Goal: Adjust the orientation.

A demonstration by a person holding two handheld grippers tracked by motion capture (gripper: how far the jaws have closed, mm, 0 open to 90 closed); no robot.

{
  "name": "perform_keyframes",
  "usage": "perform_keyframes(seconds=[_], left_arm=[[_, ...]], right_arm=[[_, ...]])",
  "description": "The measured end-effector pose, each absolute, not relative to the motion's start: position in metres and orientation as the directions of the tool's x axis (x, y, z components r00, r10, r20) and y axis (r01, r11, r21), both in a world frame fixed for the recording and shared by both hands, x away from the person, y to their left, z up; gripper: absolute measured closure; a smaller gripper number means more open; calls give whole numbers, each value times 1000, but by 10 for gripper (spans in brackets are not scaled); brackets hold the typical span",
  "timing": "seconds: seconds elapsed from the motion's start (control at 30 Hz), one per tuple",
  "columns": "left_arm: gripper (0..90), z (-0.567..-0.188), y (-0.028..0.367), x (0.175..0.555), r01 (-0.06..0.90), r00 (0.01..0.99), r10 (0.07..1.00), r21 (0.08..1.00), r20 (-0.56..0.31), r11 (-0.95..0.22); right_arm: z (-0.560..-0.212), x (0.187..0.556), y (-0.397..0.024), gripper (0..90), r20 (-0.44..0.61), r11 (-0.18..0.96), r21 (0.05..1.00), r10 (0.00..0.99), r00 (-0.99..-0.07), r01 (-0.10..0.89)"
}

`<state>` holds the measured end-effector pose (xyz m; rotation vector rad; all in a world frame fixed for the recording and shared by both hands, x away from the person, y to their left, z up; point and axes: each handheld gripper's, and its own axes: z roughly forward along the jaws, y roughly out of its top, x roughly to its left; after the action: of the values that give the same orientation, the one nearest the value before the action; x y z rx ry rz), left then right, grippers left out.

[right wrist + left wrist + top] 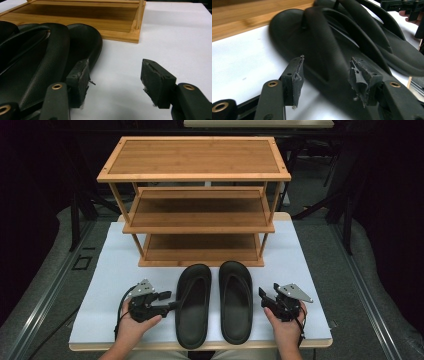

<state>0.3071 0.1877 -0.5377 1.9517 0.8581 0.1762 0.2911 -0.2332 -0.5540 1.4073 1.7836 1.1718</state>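
Two black sandals lie side by side on the white table, the left sandal [192, 305] and the right sandal [236, 300], toes toward a wooden shoe rack [195, 157]. My left gripper [170, 301] sits at the left sandal's outer edge, pointing at it. In the left gripper view its jaws [325, 75] stand open, with the sandal's side [317, 37] reaching between them and the pads not touching it. My right gripper [262, 298] rests just right of the right sandal. It is open [115, 75] over bare table, its left finger beside the sandal [45, 55].
The three-shelf rack [82, 12] stands at the table's far middle, its bottom shelf close behind the sandals' toes. White table surface [110, 270] lies free to the left and right of the rack and sandals. The table's front edge is near the hands.
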Motion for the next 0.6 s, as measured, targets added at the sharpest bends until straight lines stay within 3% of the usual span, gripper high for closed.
perform_keyframes(seconds=[0.3, 0.47, 0.6], left_arm=[[439, -548, 168, 310, 519, 744, 620, 800, -249, -301], [498, -553, 174, 311, 548, 733, 599, 802, -322, -240], [540, -553, 171, 309, 533, 736, 613, 804, -287, -264]], right_arm=[[-555, 292, -236, 394, 91, 47, 891, 956, -278, 453], [-555, 292, -236, 392, 84, 55, 887, 957, -277, 459], [-556, 293, -234, 393, 85, 51, 894, 956, -281, 444]])
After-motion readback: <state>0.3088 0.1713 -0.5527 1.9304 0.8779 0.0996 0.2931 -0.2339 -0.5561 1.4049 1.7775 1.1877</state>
